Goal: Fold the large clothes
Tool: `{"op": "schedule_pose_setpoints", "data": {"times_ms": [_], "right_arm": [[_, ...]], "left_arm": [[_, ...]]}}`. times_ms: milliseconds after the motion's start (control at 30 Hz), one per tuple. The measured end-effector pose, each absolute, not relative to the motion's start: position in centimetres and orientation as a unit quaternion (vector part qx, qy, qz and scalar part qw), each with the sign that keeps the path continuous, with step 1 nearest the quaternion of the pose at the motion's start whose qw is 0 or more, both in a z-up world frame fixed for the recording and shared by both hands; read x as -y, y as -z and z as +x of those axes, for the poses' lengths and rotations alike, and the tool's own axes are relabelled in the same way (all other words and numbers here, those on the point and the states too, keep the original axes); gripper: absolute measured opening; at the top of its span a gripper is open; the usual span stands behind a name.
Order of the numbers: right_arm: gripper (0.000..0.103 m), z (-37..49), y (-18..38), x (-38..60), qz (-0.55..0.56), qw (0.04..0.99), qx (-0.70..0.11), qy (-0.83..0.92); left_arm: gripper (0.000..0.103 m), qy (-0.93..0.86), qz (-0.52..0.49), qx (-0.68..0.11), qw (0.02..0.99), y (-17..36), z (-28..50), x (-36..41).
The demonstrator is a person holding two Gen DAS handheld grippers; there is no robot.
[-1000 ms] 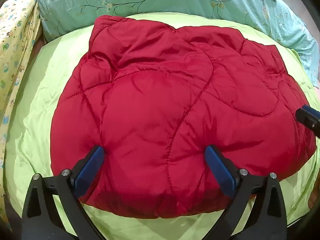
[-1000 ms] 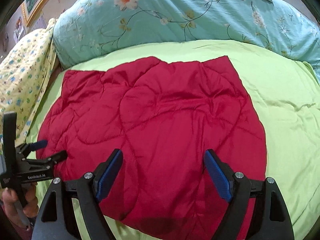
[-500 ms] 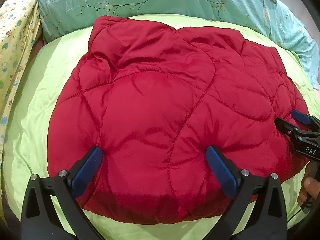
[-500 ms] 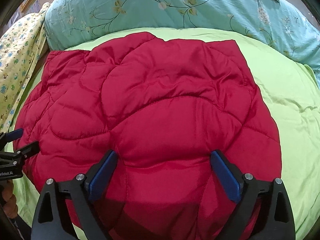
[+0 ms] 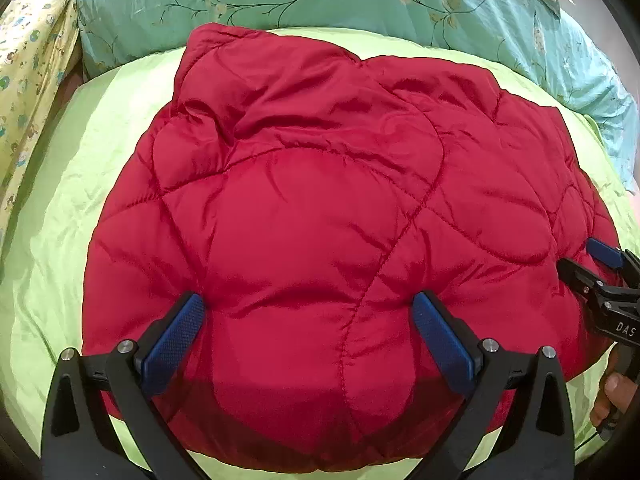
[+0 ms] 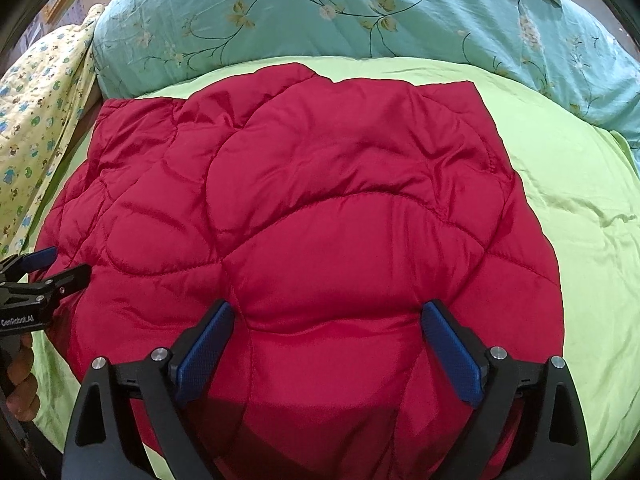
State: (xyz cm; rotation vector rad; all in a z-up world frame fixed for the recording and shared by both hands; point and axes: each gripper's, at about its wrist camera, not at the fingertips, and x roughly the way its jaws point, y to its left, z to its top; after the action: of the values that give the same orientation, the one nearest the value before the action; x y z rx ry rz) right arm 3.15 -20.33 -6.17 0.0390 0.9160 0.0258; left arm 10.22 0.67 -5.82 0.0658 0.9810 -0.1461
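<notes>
My left tongs are spread wide, both blue pads pressed down into the near part of the red quilted jacket with nothing pinched between them; my right tongs stand the same way, jaws wide apart and resting on the padded cloth closer to its right side. In the left view the right tongs show at the far right edge of the jacket, and in the right view the left tongs show at its far left edge, so the two tools sit side by side along the near hem. The jacket lies on the lime-green sheet in the middle of the bed, reaching from the near edge most of the way toward the teal flowered pillow at the head, with a yellow patterned cloth hanging along the left side. From how it lies, I judge the fold is partly done: the outline is a compact, roughly square block, no sleeves stick out, and a doubled ridge runs across the far left corner. I cannot tell how many layers are stacked. What seems left is at least one more fold, probably bringing the near hem toward the head of the bed, and for that I need to pinch the hem first.
</notes>
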Motion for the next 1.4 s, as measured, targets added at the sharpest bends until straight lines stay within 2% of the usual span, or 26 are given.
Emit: {"op": "schedule_pose_setpoints", "data": {"times_ms": [100,333,633,900,1067,1400], "right_arm": [[0.094,2.9,5.3,20.5,0.022,0.896,-0.443,-0.017],[0.093,1.6,2.0,21.7,0.042,0.910,-0.413,-0.019],[0.093,2.1,1.9,21.9,0.051,0.909,-0.414,-0.022],[0.093,3.9,1.3,21.6,0.060,0.908,-0.413,-0.040],[0.093,6.3,2.2,21.0,0.050,0.901,-0.429,-0.048],[0.094,9.6,5.1,23.1,0.061,0.891,-0.449,-0.009]], "left_arm": [[0.103,0.073,0.028,-0.471,0.879,5.8,10.3,-0.8],[0.103,0.070,0.033,-0.470,0.879,5.8,10.1,-0.9],[0.103,0.072,0.032,-0.468,0.880,5.7,10.1,-0.9],[0.103,0.088,0.008,-0.443,0.892,3.0,8.8,-2.3],[0.103,0.081,0.017,-0.433,0.898,1.6,9.6,-2.3],[0.103,0.056,0.030,-0.468,0.882,4.3,13.4,-1.9]]}}
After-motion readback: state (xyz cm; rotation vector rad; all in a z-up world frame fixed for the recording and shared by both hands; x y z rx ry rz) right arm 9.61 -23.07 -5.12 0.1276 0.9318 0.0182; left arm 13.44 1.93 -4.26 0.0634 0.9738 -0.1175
